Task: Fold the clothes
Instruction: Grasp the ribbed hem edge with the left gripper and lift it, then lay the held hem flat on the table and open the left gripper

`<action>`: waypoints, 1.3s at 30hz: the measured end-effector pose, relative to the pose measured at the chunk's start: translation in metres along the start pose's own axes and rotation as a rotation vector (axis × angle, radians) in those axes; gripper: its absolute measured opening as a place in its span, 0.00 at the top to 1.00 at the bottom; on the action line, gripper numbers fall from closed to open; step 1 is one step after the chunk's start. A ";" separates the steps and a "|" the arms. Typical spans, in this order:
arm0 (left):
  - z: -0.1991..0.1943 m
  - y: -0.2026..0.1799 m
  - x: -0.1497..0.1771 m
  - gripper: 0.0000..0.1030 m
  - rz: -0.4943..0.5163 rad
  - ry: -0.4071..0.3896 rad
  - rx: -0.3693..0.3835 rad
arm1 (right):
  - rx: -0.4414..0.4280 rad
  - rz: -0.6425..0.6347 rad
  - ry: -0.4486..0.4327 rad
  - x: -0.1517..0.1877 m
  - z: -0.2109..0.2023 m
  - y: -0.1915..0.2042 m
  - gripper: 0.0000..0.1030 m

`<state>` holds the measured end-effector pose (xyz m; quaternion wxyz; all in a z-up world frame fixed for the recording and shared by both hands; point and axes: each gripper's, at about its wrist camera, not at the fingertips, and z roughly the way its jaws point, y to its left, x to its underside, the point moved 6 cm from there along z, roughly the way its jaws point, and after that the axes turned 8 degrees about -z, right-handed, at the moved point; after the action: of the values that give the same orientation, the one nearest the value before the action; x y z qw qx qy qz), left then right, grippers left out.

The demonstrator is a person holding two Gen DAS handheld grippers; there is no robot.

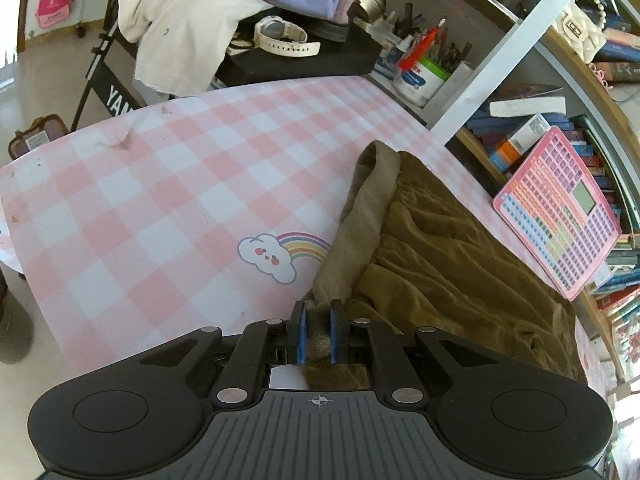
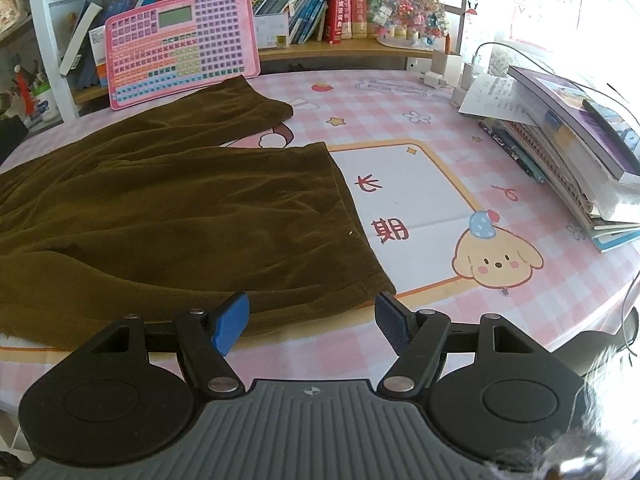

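A pair of brown velvety trousers (image 2: 168,208) lies spread on the pink checked table mat (image 2: 420,128), two legs pointing right in the right wrist view. In the left wrist view the same trousers (image 1: 460,264) lie at the right, with the lighter ribbed waistband (image 1: 360,224) folded back. My left gripper (image 1: 318,320) is shut on the near end of that waistband. My right gripper (image 2: 312,320) is open and empty, its blue pads just in front of the near trouser leg's hem corner.
A pink keyboard-like tablet (image 2: 180,44) leans on the bookshelf behind the trousers. A stack of books (image 2: 572,152) sits at the right of the table. A keyboard stand with clothes and a watch (image 1: 286,38) stands beyond the table's far edge.
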<state>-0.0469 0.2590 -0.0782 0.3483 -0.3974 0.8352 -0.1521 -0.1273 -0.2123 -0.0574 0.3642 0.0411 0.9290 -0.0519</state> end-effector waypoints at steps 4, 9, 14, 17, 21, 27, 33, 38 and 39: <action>-0.001 0.000 0.001 0.90 0.012 0.007 0.003 | 0.000 0.025 0.025 0.003 0.005 -0.002 0.34; -0.001 -0.004 0.007 0.90 0.024 0.010 0.001 | 0.000 0.045 0.049 0.006 0.009 -0.005 0.35; -0.001 -0.009 0.014 0.90 0.037 0.011 -0.003 | -0.001 0.051 0.050 0.006 0.010 -0.005 0.35; -0.001 -0.011 0.018 0.90 0.050 0.019 0.005 | 0.000 0.054 0.052 0.005 0.011 -0.005 0.35; -0.001 -0.009 0.016 0.90 0.046 0.025 0.012 | -0.002 0.049 0.050 0.005 0.010 -0.004 0.35; 0.000 -0.008 0.014 0.84 0.050 0.034 0.004 | 0.001 0.047 0.051 0.005 0.010 -0.006 0.35; -0.009 -0.012 0.016 0.75 0.100 0.036 0.013 | -0.003 0.043 0.044 0.004 0.007 -0.003 0.35; -0.025 -0.029 0.025 0.67 0.268 0.027 0.029 | -0.014 0.022 0.027 -0.001 0.005 0.002 0.34; -0.028 -0.033 0.028 0.60 0.309 0.025 0.031 | -0.017 0.017 0.023 -0.002 0.004 0.004 0.34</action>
<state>-0.0605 0.2159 -0.0540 0.3630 -0.2567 0.8884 -0.1144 -0.1228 -0.2089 -0.0595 0.3544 0.0464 0.9331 -0.0402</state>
